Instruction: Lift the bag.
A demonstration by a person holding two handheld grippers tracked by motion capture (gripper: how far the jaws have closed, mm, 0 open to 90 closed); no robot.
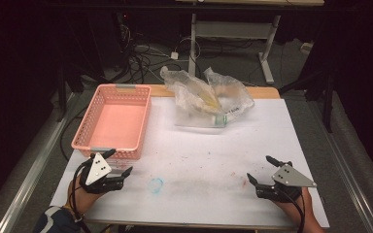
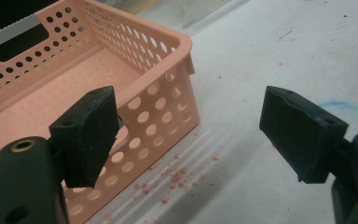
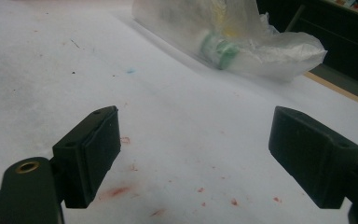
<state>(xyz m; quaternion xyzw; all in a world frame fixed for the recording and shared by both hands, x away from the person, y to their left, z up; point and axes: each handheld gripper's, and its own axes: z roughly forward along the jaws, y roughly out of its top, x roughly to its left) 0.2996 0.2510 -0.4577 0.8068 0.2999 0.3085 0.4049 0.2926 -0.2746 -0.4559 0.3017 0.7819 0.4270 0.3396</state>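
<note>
The left hand-held gripper (image 2: 191,135) is wide open and empty, just beside the pink basket (image 2: 168,100). The right hand-held gripper (image 3: 196,156), also wide open, faces the plastic bag (image 3: 242,42); inside it a green cap (image 3: 221,51) shows.

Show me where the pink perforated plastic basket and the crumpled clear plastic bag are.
Pink perforated plastic basket (image 1: 137,118): high view, on its right wall.
Crumpled clear plastic bag (image 1: 233,94): high view, on its right lobe.
</note>
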